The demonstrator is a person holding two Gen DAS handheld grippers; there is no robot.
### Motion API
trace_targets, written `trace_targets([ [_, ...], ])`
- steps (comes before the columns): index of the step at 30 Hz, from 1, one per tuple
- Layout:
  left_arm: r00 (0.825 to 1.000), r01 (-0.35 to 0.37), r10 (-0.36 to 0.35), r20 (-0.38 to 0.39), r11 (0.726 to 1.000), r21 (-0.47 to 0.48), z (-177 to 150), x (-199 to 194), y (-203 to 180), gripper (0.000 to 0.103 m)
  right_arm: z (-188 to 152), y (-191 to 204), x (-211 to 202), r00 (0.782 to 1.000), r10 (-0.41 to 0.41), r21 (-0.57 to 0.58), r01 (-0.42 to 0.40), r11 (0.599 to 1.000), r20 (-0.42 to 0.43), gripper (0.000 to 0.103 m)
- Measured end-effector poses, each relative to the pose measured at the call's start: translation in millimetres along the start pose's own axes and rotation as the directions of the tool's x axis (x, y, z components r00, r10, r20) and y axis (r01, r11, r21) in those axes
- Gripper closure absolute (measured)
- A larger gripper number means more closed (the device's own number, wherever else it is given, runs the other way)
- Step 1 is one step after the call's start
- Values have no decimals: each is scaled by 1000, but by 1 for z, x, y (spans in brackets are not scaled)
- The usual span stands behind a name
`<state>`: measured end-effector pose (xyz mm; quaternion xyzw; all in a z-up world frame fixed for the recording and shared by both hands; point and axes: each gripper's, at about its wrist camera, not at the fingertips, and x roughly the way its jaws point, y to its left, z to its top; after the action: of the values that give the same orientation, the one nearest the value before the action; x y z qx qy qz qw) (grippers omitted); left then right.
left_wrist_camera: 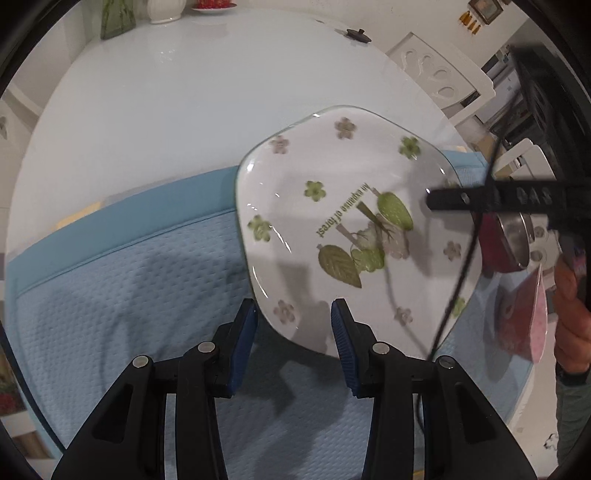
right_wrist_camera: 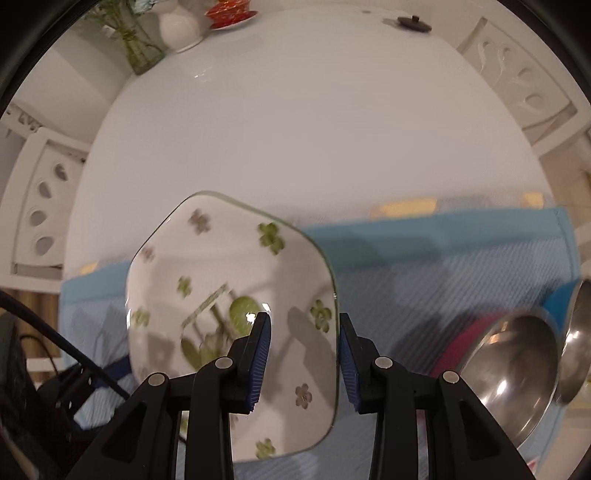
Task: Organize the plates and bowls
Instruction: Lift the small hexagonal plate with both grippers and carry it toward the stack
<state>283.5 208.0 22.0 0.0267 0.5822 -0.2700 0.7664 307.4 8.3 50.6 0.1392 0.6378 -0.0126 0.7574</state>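
White plate point(left_wrist_camera: 343, 221) overhanging blue mat point(left_wrist_camera: 129, 280)

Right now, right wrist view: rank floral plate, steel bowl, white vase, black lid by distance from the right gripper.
1. floral plate, its edge between the right gripper jaws.
2. steel bowl, low right on the mat.
3. white vase and black lid, table's far edge; too close to call.

Glossy white ceramic plate w/ green flower print point(left_wrist_camera: 332, 206), smooth. Light-blue quilted cloth mat point(left_wrist_camera: 129, 295), matt, dimpled. Shiny white counter point(right_wrist_camera: 295, 129). Polished steel bowls point(right_wrist_camera: 517, 369), lower right of right-wrist view.
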Motion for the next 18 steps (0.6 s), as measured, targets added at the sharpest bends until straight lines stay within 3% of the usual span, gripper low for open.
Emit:
trace_targets([
  [7, 999, 49, -48, 7, 996, -70, 11, 7, 19, 65, -44, 3, 0, 998, 59, 15, -59, 998, 22, 68],
  [10, 992, 128, -124, 38, 986, -109, 13, 14, 22, 65, -38, -9, 10, 995, 91, 40, -93, 995, 45, 68],
  [13, 983, 179, -170, 73, 974, -136, 16, 20, 26, 65, -32, -24, 23, 980, 175, 92, -184, 979, 100, 68],
  [15, 980, 189, -176, 96, 971, -146, 18, 21, 28, 65, -26, -31, 33, 967, 218, 124, -234, 964, 134, 68],
  [18, 981, 166, -149, 127, 976, -143, 19, 19, 25, 65, -27, -32, 35, 955, 212, 106, -238, 966, 209, 66],
])
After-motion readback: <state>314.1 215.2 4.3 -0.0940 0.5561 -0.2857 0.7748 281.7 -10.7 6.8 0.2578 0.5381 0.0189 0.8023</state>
